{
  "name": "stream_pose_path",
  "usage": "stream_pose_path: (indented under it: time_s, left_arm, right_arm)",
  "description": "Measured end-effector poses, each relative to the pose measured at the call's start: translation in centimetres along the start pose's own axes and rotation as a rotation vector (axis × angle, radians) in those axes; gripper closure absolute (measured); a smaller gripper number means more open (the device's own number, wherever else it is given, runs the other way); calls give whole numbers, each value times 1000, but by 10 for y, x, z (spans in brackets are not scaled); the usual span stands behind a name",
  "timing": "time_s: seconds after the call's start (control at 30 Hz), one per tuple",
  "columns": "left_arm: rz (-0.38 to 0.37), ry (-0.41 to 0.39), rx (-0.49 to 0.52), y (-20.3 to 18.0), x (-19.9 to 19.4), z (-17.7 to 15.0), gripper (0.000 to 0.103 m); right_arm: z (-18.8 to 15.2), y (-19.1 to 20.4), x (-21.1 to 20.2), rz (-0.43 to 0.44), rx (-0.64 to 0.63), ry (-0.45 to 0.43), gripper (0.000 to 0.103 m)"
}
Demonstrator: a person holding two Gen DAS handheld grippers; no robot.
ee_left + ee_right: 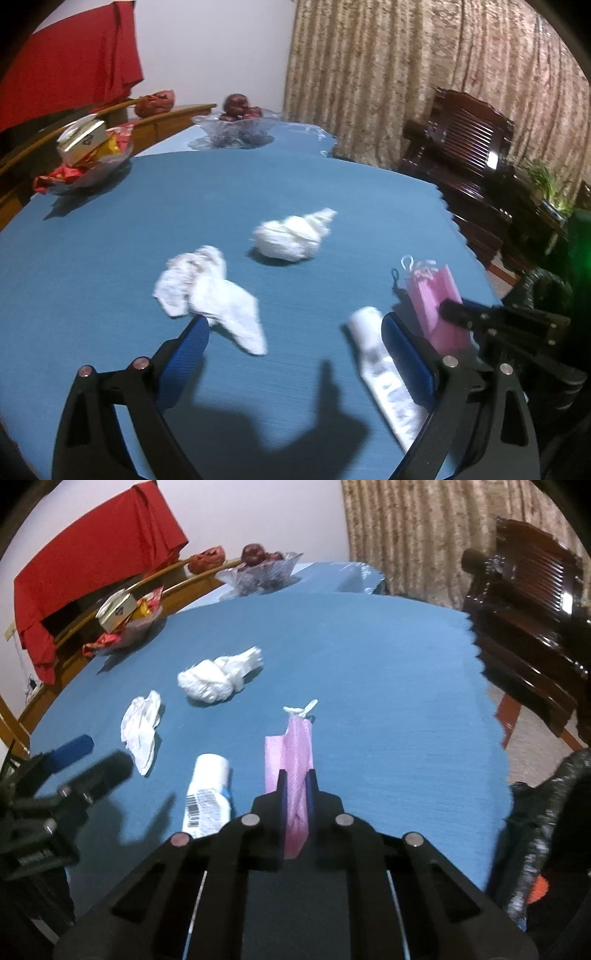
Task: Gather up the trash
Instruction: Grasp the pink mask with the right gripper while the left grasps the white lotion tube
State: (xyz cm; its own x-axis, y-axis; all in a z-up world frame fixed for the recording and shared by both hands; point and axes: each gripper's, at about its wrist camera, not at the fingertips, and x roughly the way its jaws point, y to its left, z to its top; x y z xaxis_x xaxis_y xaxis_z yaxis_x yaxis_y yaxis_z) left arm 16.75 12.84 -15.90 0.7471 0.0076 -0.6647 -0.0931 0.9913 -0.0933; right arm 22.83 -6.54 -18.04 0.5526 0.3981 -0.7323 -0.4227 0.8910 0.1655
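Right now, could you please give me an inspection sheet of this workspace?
Surface: blue tablecloth, shadowed near the tongs.
Job's things: two crumpled tissues, white tube, pink bag.
Clutter: snack bowl, glass fruit bowl.
Grippers: left tongs open above the cloth, holding nothing; right tongs shut on the pink bag.
Cables: nothing seen.
Surroundings: dark wooden chair, patterned curtain, red cloth.

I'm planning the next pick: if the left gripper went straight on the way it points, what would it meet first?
Probably the flat crumpled tissue: it lies just past the open left gripper, by its left finger. The balled tissue sits farther on. Depth is uncertain.
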Motion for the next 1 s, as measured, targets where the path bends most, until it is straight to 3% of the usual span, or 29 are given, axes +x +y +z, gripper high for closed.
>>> stream_pose_path:
  time_s: [0.2,0.4,0.53,0.77,1.0]
  left_arm:
    - [-38,46,38,-33,9,-6,11]
    - [-28,96,68,-56,23,-16,11]
    - [-38,126,56,-61,30,-21,17]
    - [-44,162,16,-67,39,-27,17]
    - [-16,172,42,-74,48,-30,18]
  right_arm:
    - [-3,-20,-20,-27,26,-25,95]
    - [-9,-31,-26,-35,40,-30,95]
    - [-12,-31,-27,-24,43,-33,95]
    - [-14,-30,-28,-17,40,-35,95]
    - [-15,-30,-28,-15,46,-36,95]
